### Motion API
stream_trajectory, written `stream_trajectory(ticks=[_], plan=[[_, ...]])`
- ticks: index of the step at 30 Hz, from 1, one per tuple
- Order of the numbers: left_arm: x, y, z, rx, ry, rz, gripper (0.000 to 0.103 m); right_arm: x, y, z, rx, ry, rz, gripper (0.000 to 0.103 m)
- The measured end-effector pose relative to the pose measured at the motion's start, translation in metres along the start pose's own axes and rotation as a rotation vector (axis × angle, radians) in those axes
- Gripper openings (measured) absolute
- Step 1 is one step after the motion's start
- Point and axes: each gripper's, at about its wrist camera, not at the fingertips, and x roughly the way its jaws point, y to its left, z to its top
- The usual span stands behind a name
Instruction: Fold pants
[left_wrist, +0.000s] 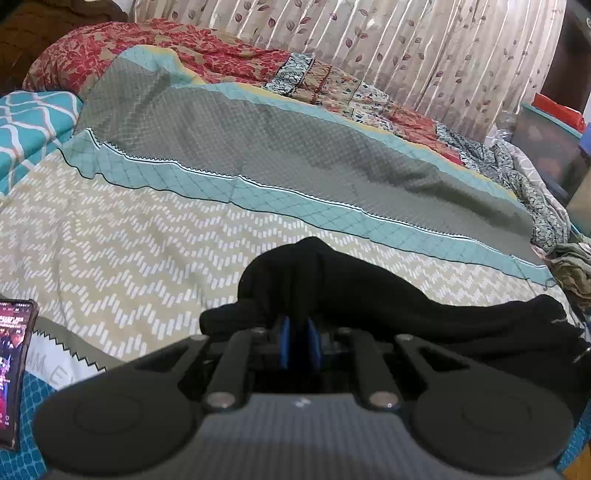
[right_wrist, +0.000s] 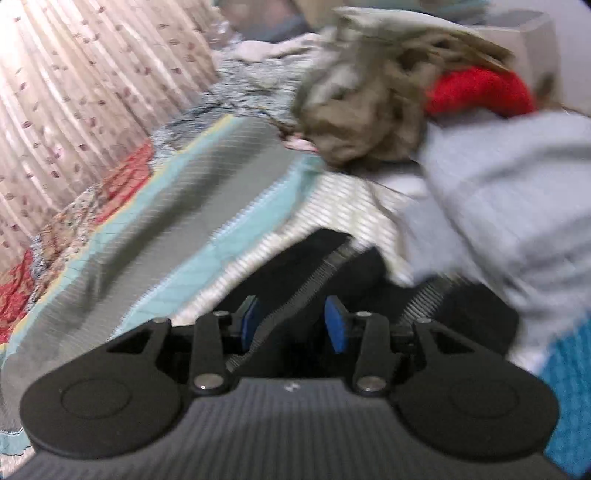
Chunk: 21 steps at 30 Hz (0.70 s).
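The black pants lie bunched on the patterned bedspread. In the left wrist view my left gripper is shut on a fold of the black pants, which drape over its blue pads and trail off to the right. In the blurred right wrist view my right gripper is open, its blue pads apart. The pants' ribbed waistband runs between them without being pinched. More black fabric lies under the gripper.
A phone with a lit screen lies at the left edge of the bed. A pile of clothes, khaki, red and pale grey, sits at the right. A crumpled red quilt and curtains are behind.
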Motion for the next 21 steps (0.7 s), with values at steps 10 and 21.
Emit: stream_trajectory(ticks=[10, 21], plan=[[0.007, 0.006, 0.016, -0.048, -0.001, 0.02, 0.011, 0.13, 0.017, 0.023, -0.084, 0.182, -0.248, 0.062], [0.034, 0.03, 0.059, -0.177, -0.068, -0.011, 0.01, 0.094, 0.049, 0.076, -0.074, -0.074, -0.116, 0.005]])
